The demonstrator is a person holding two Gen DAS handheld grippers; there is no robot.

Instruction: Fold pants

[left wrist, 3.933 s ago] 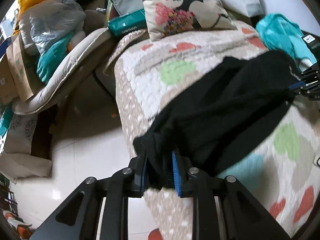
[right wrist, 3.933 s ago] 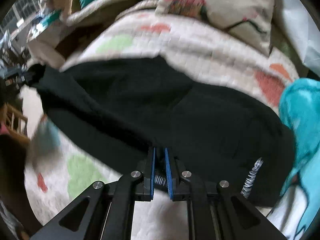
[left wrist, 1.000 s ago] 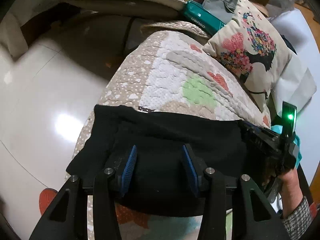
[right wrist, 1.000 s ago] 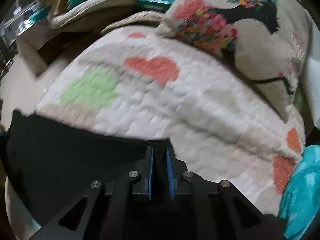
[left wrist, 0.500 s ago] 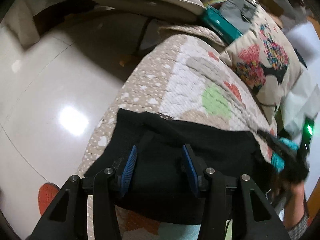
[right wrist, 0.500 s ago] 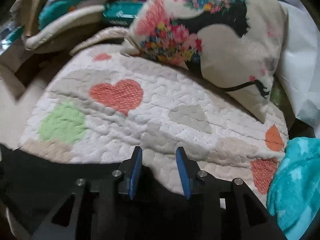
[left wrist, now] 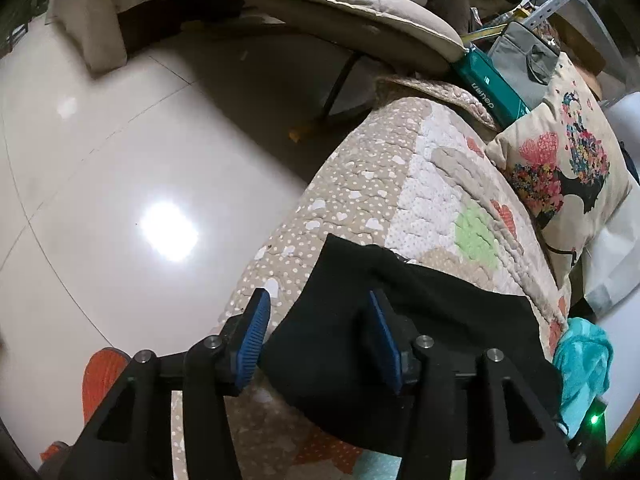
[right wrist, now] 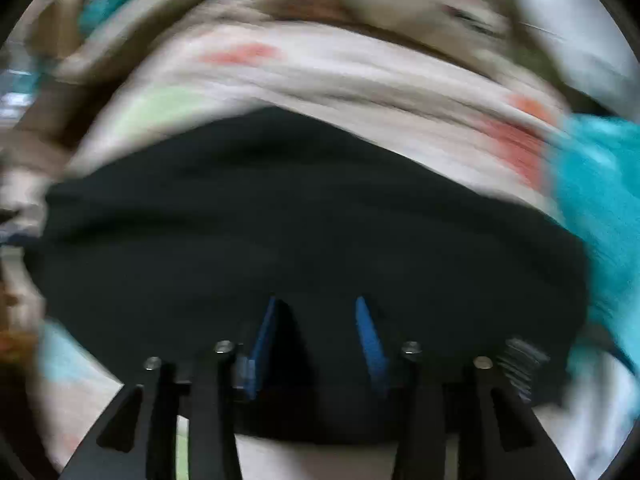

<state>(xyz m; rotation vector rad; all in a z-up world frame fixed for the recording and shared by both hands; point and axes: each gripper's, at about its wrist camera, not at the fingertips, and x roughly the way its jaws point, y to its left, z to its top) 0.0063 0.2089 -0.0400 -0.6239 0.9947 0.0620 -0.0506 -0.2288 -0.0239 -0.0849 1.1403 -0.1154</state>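
On the bed [left wrist: 424, 168], pants [left wrist: 400, 344] lying folded across the quilt near its edge. Left gripper [left wrist: 320, 344] over them, jaws spread. Right gripper [right wrist: 318, 348] likewise, jaws spread, gripping nothing.

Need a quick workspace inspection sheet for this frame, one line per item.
Surface: quilted bedspread with heart and dot patches.
Job's things: black pants lying folded on the bedspread, near its edge.
Clutter: floral pillow, teal cloth, teal box, grey bag.
Grippers: left hand-held gripper open over the pants' corner; right hand-held gripper open over the pants, view blurred.
Cables: nothing seen.
Surroundings: glossy tiled floor, padded chair beside the bed.
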